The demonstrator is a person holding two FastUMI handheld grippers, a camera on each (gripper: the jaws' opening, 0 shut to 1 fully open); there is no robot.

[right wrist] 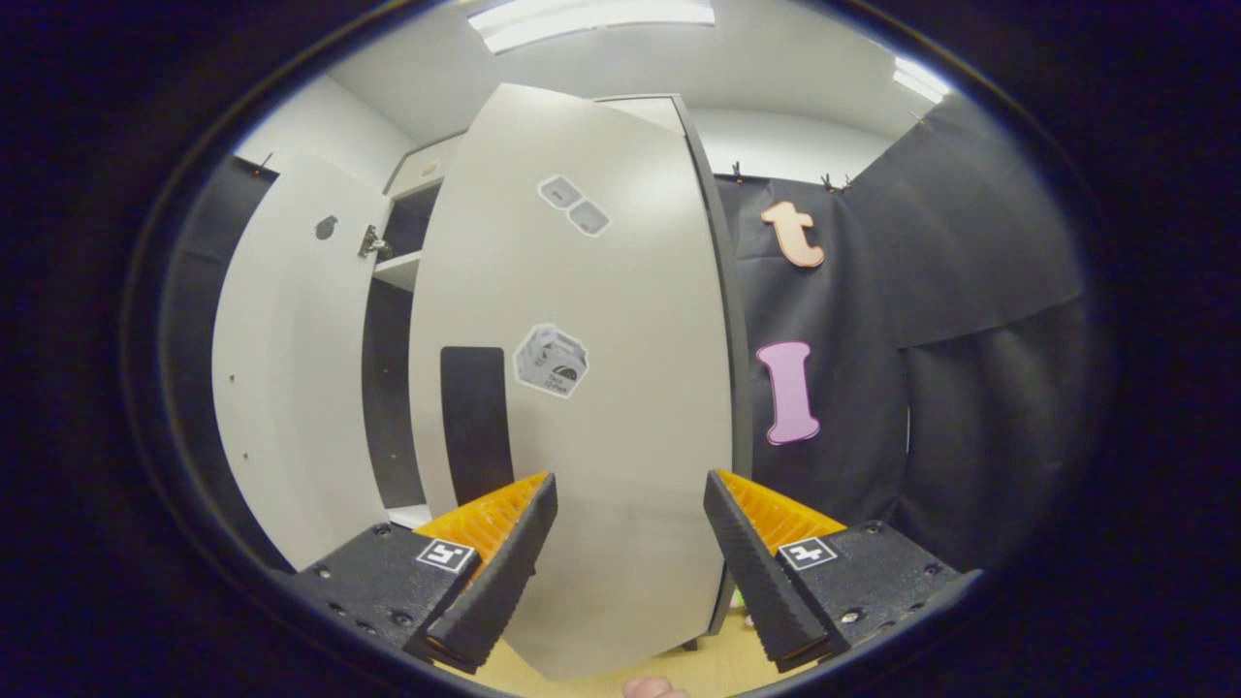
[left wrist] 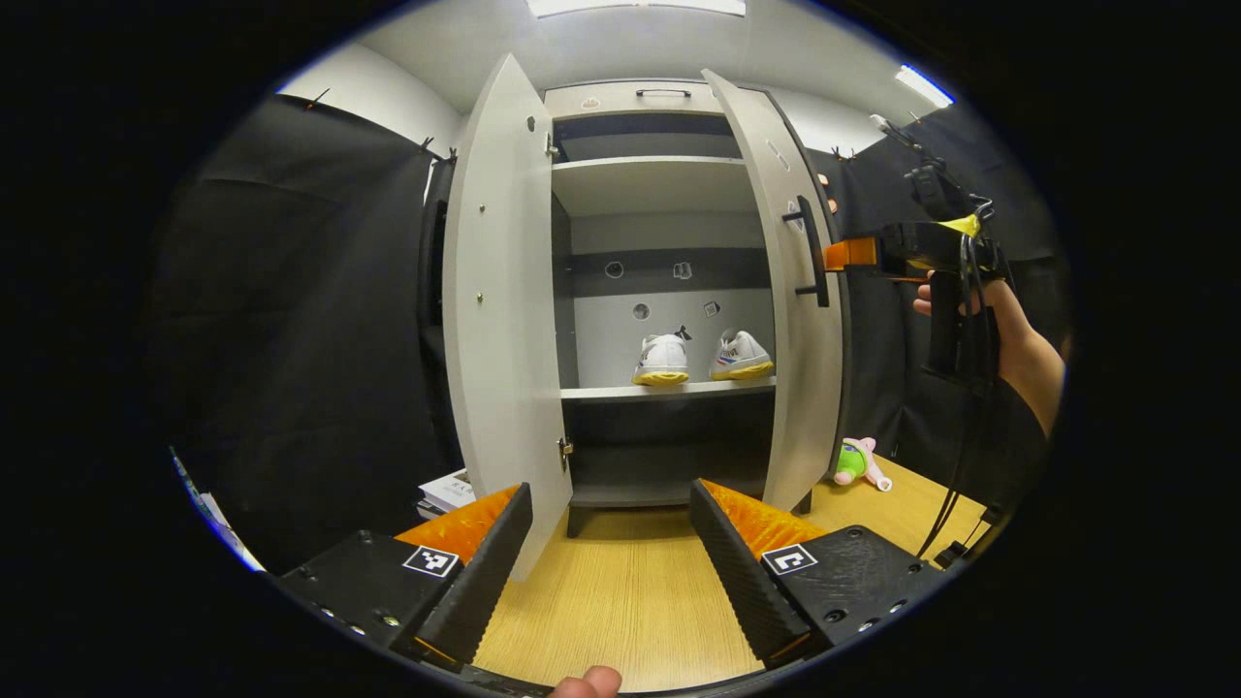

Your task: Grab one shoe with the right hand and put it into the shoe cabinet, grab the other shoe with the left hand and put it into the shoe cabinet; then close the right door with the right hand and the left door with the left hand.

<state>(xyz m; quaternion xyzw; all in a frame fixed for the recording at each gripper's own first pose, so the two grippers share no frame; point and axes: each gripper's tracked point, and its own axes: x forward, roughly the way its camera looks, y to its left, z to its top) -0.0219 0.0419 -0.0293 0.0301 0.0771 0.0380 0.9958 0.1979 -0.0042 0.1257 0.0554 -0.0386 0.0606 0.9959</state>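
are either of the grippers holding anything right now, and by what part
Nothing is held. Left gripper and right gripper are both open and empty; both shoes sit on the cabinet shelf.

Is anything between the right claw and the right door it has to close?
Nothing visible. The right claw is open, facing the right door's outer face from close by, with no object between. In the left gripper view it sits beside the door handle.

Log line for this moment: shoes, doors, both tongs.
shoes: both on cabinet shelf | right door: open | left door: open | right tongs: open, facing right door | left tongs: open, empty
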